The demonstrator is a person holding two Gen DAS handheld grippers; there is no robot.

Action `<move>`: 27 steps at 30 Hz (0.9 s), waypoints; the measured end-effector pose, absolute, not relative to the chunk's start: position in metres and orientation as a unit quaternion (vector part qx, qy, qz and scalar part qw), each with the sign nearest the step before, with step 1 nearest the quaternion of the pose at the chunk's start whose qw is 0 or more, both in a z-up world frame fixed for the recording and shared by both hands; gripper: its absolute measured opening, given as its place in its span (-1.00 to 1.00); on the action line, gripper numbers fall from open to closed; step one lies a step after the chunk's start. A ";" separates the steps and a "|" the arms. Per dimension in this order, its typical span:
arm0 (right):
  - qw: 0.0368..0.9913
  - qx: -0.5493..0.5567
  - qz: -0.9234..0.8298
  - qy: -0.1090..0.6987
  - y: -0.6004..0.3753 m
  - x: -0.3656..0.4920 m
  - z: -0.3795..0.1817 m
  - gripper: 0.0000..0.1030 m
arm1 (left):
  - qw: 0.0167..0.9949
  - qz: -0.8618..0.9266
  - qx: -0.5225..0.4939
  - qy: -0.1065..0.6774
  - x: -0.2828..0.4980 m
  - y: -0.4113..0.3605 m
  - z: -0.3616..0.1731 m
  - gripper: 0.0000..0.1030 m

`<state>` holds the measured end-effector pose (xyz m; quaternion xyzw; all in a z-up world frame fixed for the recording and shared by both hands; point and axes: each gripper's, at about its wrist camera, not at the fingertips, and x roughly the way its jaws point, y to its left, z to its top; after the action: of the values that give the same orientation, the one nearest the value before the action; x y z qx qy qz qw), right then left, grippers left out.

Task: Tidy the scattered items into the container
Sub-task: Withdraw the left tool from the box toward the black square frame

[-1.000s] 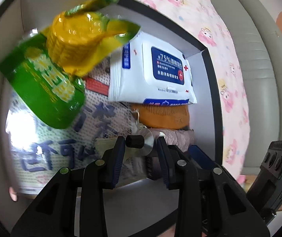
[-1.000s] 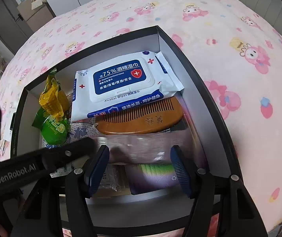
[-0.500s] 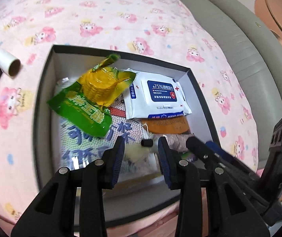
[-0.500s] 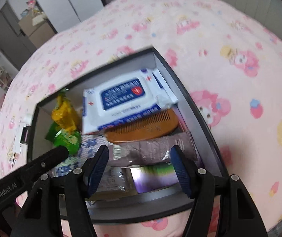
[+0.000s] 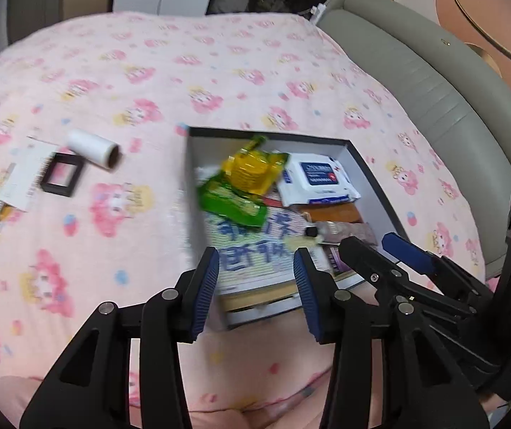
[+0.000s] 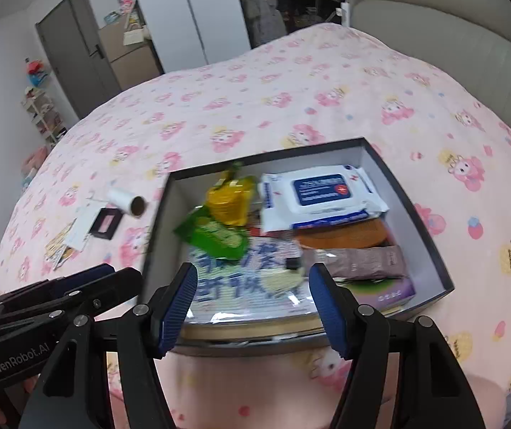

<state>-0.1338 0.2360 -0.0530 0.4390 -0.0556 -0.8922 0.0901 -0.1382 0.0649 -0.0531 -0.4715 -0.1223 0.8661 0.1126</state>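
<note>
A dark box [image 5: 377,178] [image 6: 419,214] with white inner walls lies on the pink bedspread. Inside it are a yellow-green snack bag [image 5: 244,178] [image 6: 226,214], a white wipes pack [image 5: 318,178] [image 6: 321,193], a wooden comb [image 6: 344,237], a brown pouch [image 6: 366,261] and a printed packet [image 5: 251,250]. My left gripper [image 5: 255,293] hovers over the box's near left corner, its jaws opening with nothing between them. My right gripper [image 6: 255,307] stands open above the near edge, empty. Left of the box lie a white roll [image 5: 92,148] [image 6: 126,202], a black frame [image 5: 62,177] [image 6: 105,223] and a spiral notebook [image 5: 1,193].
A grey padded headboard [image 5: 434,82] runs along the bed's right side. Beyond the bed stand a door [image 6: 73,53], cardboard boxes [image 6: 126,57] and a shelf [image 6: 40,114]. The right gripper's body [image 5: 416,279] sits just right of my left one.
Both grippers pulled up and back out of the box. The left one let go of a small black-capped item, which stays in the box, and its jaws widened. More of the bed shows.
</note>
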 end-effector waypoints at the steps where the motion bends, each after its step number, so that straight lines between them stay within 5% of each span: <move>1: 0.093 0.439 -0.892 -0.052 0.230 -0.131 -0.051 0.21 | 0.109 0.869 -0.468 -0.122 -0.134 0.059 -0.051 -0.09; 15: 0.156 0.432 -0.888 -0.001 0.120 -0.120 -0.038 0.21 | 0.037 0.884 -0.440 -0.154 -0.086 -0.057 -0.040 -0.08; 27: 0.217 0.463 -0.858 0.047 0.034 -0.150 -0.068 0.21 | -0.033 0.863 -0.432 -0.258 -0.089 -0.148 -0.073 -0.08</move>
<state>-0.1498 0.0343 -0.0677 0.4628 0.0470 -0.8582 0.2171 -0.0894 -0.1483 -0.0731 -0.4322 -0.2578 0.8635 -0.0334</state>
